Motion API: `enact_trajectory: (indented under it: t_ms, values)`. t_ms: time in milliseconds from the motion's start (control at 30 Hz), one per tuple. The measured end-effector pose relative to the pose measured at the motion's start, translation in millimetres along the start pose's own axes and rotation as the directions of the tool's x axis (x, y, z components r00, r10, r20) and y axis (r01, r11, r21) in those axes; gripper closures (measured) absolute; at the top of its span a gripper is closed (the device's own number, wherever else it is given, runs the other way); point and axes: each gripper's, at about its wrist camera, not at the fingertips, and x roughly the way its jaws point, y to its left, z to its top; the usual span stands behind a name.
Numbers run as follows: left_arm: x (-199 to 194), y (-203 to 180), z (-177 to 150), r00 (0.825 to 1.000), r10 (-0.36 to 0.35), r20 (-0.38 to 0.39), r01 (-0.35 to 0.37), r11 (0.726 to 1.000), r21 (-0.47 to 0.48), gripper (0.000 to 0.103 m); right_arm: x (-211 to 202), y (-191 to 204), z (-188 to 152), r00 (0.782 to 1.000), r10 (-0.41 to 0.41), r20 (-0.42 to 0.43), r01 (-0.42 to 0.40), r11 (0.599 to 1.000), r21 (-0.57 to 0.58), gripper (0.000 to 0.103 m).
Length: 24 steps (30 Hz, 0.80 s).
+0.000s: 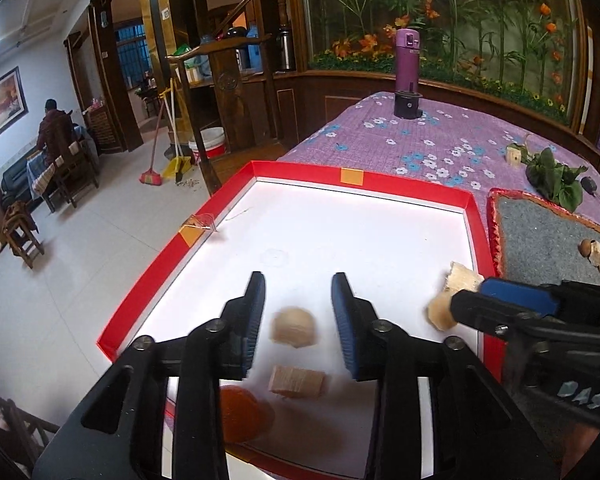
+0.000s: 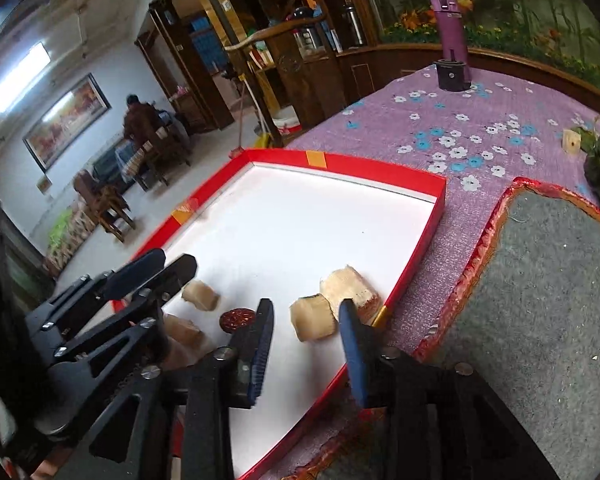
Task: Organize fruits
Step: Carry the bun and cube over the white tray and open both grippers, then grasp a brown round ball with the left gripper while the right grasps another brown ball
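— Red tray (image 1: 478,216) with a white floor, one of it, on the purple flowered surface (image 1: 380,140). How many bits of fruit do you count inside?

— Five. Four pale ones and one orange-red fruit (image 1: 242,412), all bunched at the near end. The far half is bare white.

— And the two tongs?

— Both are over that near end, pointing down into the tray. The left tongs (image 1: 298,280) are released: a round pale piece (image 1: 294,326) lies on the tray floor between the two blue pads, with white showing on either side of it. A flat pale block (image 1: 296,380) sits just nearer, and the orange-red one is partly under the left finger.

— The right pair?

— The right tongs (image 2: 306,304) stand apart too, either side of a squarish pale piece (image 2: 314,318). It rests on the floor, close to the right-hand pad, and I see no squeeze on it. Touching it behind is a big pale chunk (image 2: 350,290), hard against the red wall.

— Anything outside the tray?

— One grey mat (image 1: 540,232) with a red fringe, just beside it. A small cluster of fruit (image 1: 598,258) lies at the mat's edge, at least four, brown, pale and orange, though the picture cuts them off. Farther back are one purple flask (image 1: 408,52), one bunch of green leaves (image 1: 556,180) and one little wooden cube (image 1: 513,156).
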Motion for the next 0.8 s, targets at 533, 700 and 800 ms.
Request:
enact_trajectory:
  t_ms: [533, 700, 800]
  values:
    - [-36, -96, -5, 0.981, -0.192, -0.003, 0.189, 0.961, 0.201, 0.061, -85, -109, -29, 0.986, -0.095, 0.135, 0.057, 0.963, 0.262, 0.064]
    - [-43, -136, -13, 0.963, -0.267, -0.048, 0.27, 0.924, 0.272, 0.061, -137, -169, -57, 0.967, -0.199, 0.159, 0.128, 0.92, 0.371, 0.063]
    - [-46, -158, -16, 0.953, -0.296, -0.071, 0.303, 0.901, 0.311, 0.061, -163, -198, -71, 0.954, -0.259, 0.151, 0.173, 0.887, 0.427, 0.063]
